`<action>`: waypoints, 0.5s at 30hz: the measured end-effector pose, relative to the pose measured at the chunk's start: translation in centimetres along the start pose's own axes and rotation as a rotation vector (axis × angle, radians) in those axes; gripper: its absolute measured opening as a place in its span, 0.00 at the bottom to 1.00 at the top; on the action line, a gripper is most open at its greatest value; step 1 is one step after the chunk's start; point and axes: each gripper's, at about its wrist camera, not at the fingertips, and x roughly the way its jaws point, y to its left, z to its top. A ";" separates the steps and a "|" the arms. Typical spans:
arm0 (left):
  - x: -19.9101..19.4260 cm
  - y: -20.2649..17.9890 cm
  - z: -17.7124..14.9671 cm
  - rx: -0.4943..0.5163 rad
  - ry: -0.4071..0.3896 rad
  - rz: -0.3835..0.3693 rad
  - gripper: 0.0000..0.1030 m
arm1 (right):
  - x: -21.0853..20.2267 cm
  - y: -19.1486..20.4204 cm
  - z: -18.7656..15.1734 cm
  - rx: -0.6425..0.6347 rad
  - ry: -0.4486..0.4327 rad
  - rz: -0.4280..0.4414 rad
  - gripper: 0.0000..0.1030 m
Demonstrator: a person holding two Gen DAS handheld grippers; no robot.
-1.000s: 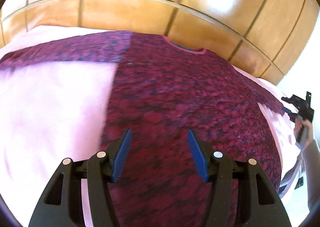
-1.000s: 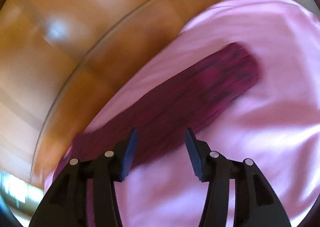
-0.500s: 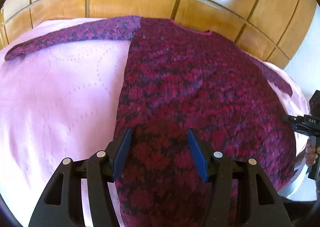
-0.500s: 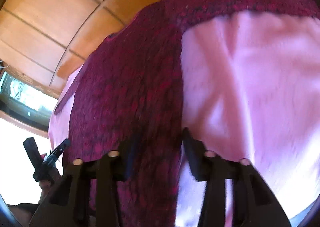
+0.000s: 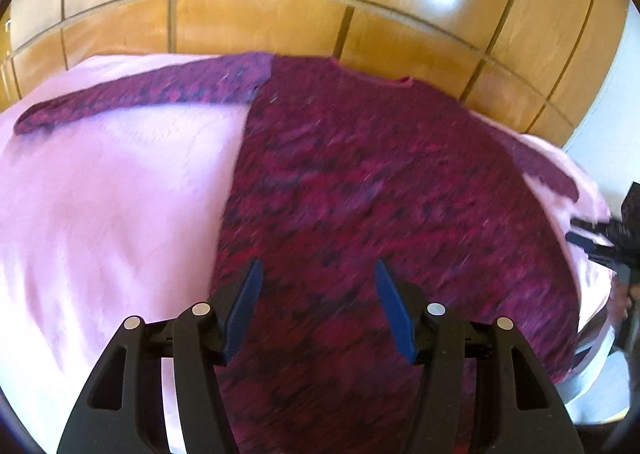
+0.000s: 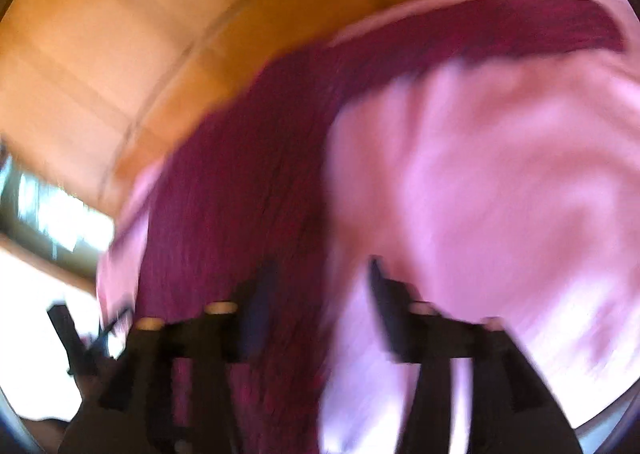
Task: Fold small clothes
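One sweater (image 5: 380, 193) neckline shows only in left view.

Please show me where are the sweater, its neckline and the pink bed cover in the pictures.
sweater (image 5: 380, 189): left wrist view, middle of the spread-out body.
neckline (image 5: 372, 79): left wrist view, pink collar edge at the far end.
pink bed cover (image 5: 112, 213): left wrist view, bare part beside the sweater, under the sleeve.

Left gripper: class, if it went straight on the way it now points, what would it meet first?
Probably the sweater: the open left gripper points over its body, jaws apart and holding nothing. Depth is unclear in the fisheye view.
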 end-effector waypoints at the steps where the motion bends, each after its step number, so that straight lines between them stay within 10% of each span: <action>1: 0.2 -0.5 0.5 0.006 -0.007 -0.011 0.55 | -0.7 -1.9 1.9 0.073 -0.069 -0.008 0.58; 8: 2.7 -2.8 1.7 0.024 0.032 -0.037 0.55 | -2.1 -14.9 10.4 0.540 -0.369 -0.066 0.44; 12: 3.7 -3.3 1.6 0.036 0.061 -0.036 0.55 | -0.7 -19.5 13.0 0.715 -0.418 -0.081 0.42; 15: 4.2 -3.5 1.5 0.044 0.076 -0.031 0.55 | 0.7 -20.2 14.6 0.719 -0.408 -0.144 0.20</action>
